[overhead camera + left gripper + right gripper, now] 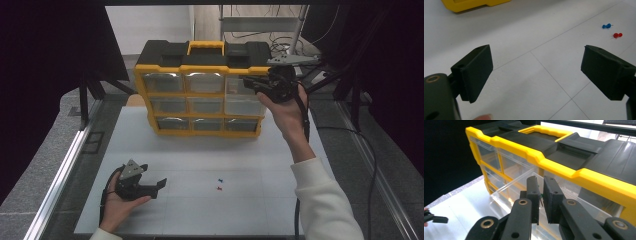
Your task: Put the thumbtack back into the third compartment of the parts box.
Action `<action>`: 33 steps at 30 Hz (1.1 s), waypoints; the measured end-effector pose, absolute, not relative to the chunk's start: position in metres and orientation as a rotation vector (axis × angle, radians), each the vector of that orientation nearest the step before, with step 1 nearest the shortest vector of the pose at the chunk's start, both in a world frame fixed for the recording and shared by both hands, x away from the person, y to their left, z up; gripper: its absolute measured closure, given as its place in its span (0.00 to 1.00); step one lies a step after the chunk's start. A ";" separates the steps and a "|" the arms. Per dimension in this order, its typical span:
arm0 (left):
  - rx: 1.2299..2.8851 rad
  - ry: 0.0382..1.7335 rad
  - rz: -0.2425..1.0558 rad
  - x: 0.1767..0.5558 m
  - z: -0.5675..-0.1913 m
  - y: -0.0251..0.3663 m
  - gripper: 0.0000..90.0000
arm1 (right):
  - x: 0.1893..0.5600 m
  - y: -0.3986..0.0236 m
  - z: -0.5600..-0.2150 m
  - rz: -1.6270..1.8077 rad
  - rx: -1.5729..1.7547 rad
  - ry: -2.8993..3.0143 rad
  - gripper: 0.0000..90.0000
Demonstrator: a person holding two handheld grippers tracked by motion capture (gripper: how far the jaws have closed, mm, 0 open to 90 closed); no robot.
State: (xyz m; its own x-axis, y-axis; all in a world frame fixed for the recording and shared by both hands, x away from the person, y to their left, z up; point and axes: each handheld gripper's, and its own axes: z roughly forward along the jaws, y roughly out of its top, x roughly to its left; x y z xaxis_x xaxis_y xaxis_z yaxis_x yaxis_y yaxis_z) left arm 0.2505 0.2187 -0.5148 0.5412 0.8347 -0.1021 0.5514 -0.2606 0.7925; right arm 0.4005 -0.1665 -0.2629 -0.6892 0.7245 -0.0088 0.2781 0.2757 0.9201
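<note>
Right gripper (541, 195): raised at the top right drawer (511, 187) of the organizer (200, 90); jaws nearly together on a thin pin (540, 199) with a hint of green, though whether they truly pinch it I cannot tell.
Drawer: clear, pulled out, beneath the jaws.
Left gripper (536, 72): low over the worktop (200, 210) near its front left corner, jaws wide apart, nothing between them.
Organizer: yellow and black, upright at the far edge, clear drawers facing the person.
Blue pushpin (607, 25): lying on the worktop toward the front edge.
Red pushpin (617, 35): just beside the blue one, apart from it.
</note>
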 end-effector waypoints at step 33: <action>1.952 1.117 0.435 0.250 -0.515 0.217 0.12 | 0.330 -0.170 -0.287 1.584 0.706 2.233 0.41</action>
State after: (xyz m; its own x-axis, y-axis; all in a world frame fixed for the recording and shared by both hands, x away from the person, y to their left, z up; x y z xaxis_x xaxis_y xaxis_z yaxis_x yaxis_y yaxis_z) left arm 0.2498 0.2175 -0.5149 0.5455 0.8324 -0.0983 0.5469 -0.2646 0.7943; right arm 0.3303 -0.1701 -0.2870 -0.8294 0.5580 0.0286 0.2115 0.2662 0.9404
